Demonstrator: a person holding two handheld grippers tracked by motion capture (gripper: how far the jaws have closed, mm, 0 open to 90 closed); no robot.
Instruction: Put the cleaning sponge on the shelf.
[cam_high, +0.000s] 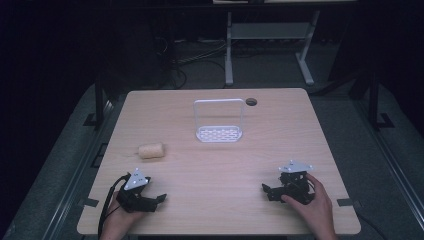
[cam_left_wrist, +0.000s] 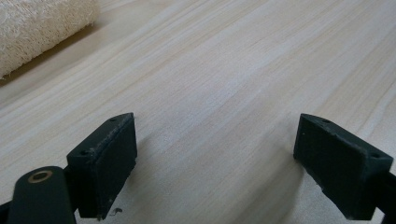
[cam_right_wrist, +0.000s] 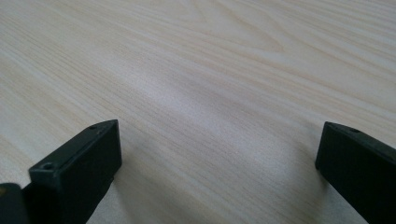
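A beige rolled loofah sponge lies on the left half of the wooden table; its rough end fills the top left corner of the left gripper view. A white wire rack with a tall loop handle stands at the table's middle back. My left gripper rests on the near left of the table, open, with bare wood between its jaws. My right gripper rests on the near right, open over bare wood. A hand holds each one.
A dark round cable hole sits in the table's far edge, right of the rack. Behind the table stand a white desk frame and cables on a dark floor. Grey floor borders both sides.
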